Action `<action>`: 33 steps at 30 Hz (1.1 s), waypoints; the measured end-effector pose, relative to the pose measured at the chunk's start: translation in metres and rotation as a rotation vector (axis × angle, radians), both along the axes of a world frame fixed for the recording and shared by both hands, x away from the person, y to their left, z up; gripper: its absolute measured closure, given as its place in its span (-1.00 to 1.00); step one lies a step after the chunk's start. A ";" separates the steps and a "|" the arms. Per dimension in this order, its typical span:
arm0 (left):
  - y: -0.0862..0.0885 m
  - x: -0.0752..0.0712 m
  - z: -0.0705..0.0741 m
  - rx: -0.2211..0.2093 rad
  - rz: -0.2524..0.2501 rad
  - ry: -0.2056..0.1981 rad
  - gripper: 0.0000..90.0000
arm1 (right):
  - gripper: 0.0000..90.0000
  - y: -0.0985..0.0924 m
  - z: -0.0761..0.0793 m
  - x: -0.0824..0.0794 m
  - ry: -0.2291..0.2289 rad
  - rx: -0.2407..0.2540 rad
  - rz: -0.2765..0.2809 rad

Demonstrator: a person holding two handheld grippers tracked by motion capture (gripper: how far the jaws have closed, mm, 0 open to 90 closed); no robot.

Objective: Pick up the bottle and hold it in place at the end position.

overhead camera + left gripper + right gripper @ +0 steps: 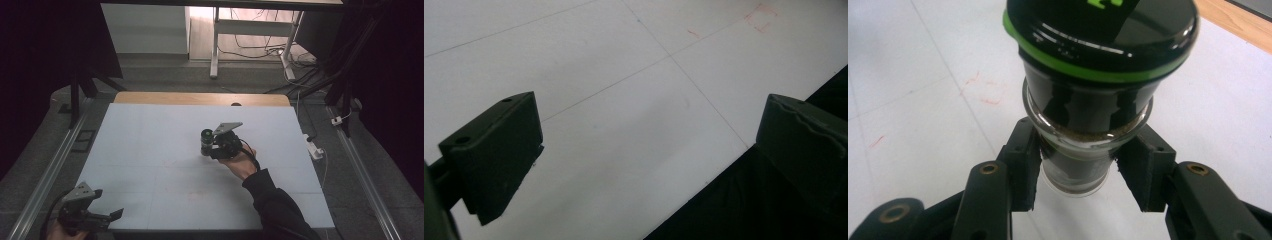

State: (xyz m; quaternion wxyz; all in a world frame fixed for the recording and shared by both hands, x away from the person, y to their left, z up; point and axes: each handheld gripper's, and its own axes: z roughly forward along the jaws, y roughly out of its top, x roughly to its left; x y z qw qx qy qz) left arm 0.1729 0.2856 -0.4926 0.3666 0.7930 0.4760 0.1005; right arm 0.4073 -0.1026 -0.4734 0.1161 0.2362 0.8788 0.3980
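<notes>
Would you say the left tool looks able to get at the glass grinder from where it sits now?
Probably yes, with a long reach. The left tool is open at the near corner, and bare table lies between it and the grinder. However, the right tool is clamped on the grinder's glass body, leaving mainly its cap free.

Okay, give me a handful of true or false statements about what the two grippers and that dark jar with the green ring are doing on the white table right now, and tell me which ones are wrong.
1. The right gripper is clamped on the glass body of the jar. True.
2. The jar's lid is plain white. False: it is black with a green ring around its edge.
3. The left gripper holds a second jar. False: its jaws stand wide apart with nothing between them.
4. The left gripper sits near the front left corner of the white table. True.
5. The jar lies on its side. False: it stands upright in the right gripper's hold.
</notes>
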 end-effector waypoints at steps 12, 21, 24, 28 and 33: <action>0.001 -0.001 0.000 -0.001 0.003 0.002 -1.00 | 0.17 0.015 -0.013 0.020 0.015 -0.008 -0.005; 0.001 -0.001 0.000 0.000 0.003 0.002 -1.00 | 0.17 0.016 -0.022 0.026 0.017 -0.009 -0.004; 0.001 -0.001 0.000 0.000 0.004 0.002 -1.00 | 0.17 0.017 -0.024 0.025 0.017 -0.016 0.002; 0.001 -0.001 0.000 0.000 0.004 0.002 -1.00 | 0.17 0.018 -0.028 0.025 0.010 -0.030 0.008; 0.001 -0.001 0.000 0.000 0.003 0.002 -1.00 | 0.17 0.017 -0.031 0.024 0.003 -0.046 0.015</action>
